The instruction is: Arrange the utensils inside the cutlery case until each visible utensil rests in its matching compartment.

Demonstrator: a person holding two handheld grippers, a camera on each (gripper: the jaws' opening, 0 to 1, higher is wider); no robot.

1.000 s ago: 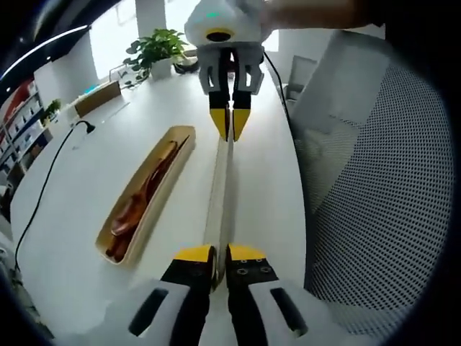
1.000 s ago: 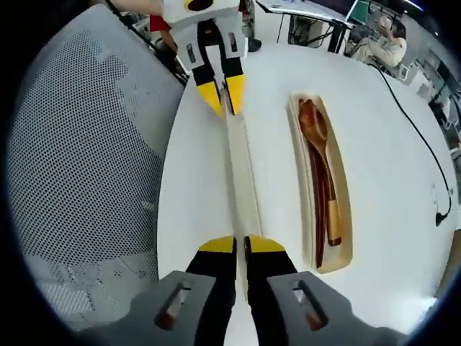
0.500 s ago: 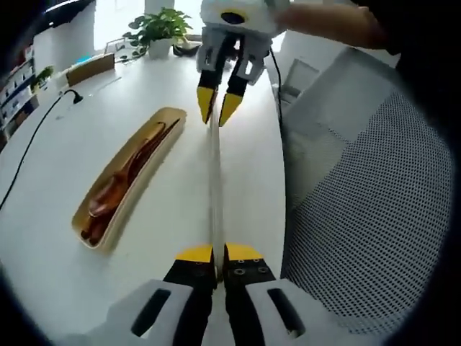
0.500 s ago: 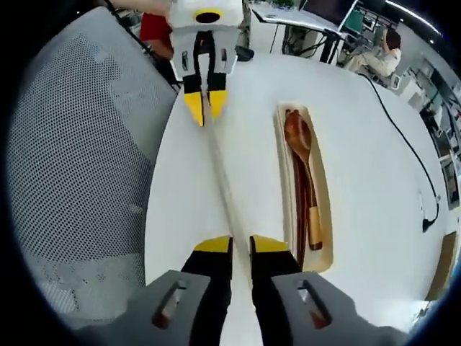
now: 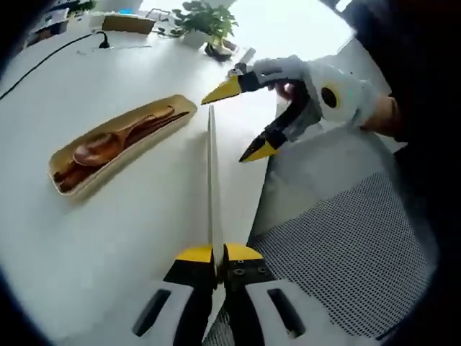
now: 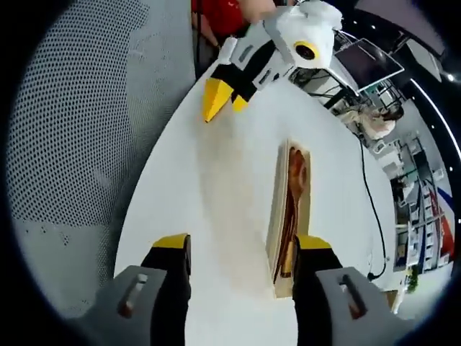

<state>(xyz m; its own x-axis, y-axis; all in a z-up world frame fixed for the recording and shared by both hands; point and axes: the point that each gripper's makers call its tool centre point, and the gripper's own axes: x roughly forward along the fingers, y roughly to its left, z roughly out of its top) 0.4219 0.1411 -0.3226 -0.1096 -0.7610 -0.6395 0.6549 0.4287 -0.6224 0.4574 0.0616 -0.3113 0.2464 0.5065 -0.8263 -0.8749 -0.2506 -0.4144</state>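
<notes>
A long pale case lid stands on edge over the white table, and my left gripper is shut on its near end. My right gripper hangs open just beyond the lid's far end, not touching it. To the left lies the wooden cutlery case, holding a brown wooden spoon and chopsticks. In the right gripper view my right gripper stands wide open over the table, the case with its spoon lies by its right jaw, and my left gripper is at the top.
A mesh office chair stands close by the table's edge; it is also the grey mesh chair. A potted plant and a black cable are at the far end. Desks, monitors and people are beyond the table.
My right gripper has opened, let go of the lid's far end and swung aside. My left gripper still holds the lid's near end. Both cameras have tilted.
</notes>
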